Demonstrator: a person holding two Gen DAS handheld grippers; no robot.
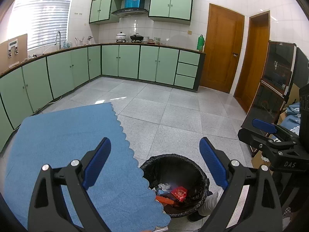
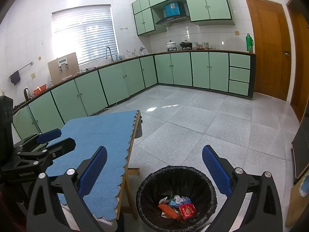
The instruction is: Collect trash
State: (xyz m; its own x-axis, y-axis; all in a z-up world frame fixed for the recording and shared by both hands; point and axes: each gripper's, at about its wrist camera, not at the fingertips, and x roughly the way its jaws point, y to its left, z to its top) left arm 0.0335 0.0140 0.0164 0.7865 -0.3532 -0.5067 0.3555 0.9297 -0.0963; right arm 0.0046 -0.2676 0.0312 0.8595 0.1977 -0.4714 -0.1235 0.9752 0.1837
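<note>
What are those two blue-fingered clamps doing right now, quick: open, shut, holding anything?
Left hand-held gripper: open, holding nothing, above the trash bin.
Right hand-held gripper: open, holding nothing.

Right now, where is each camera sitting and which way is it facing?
Left wrist: rides the left gripper, open, above the blue cloth edge, facing the green cabinets; the right gripper shows at the right edge.
Right wrist: rides the right gripper, open, above the bin, facing the same cabinets; the left gripper shows at the left over the cloth.
Shared: blue cloth, black-lined bin holding trash including a red packet, grey tiled floor, wooden door.
</note>
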